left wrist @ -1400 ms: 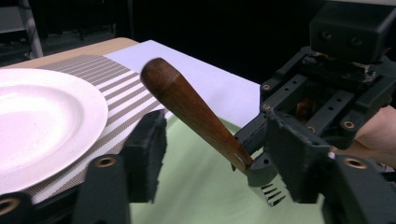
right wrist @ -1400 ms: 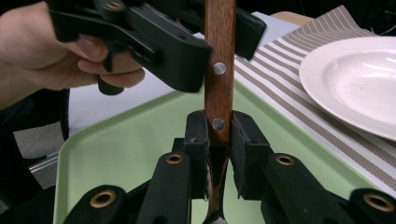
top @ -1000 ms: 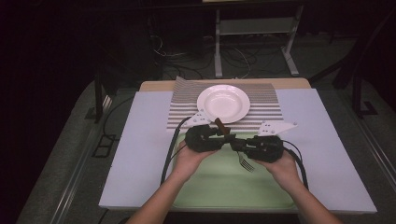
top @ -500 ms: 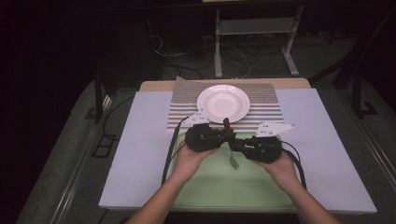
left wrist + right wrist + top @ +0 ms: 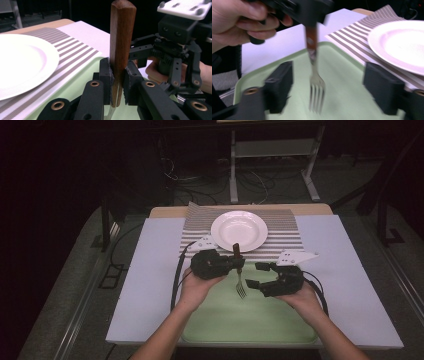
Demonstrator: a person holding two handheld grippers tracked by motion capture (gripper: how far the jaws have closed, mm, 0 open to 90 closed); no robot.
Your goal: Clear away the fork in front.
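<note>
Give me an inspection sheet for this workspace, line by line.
Surface: white table cover; striped placemat; green tray.
Job's things: fork with wooden handle hangs tines down over the tray; white plate, nothing on it.
Clutter: nothing seen.
Grippers: left gripper shut on the fork's handle; right gripper open beside the fork.
Cables: black cable trails from the left gripper.
Surroundings: dark floor, loose cables, white stand behind.

A fork at lower centre has a smooth brown wooden handle and dull, silvery metal tines. The left gripper clamping it looks like matt black plastic with brass-coloured rivets. A glossy white plate, seemingly ceramic, sits on striped woven cloth. The pale green tray looks smooth and matt.
</note>
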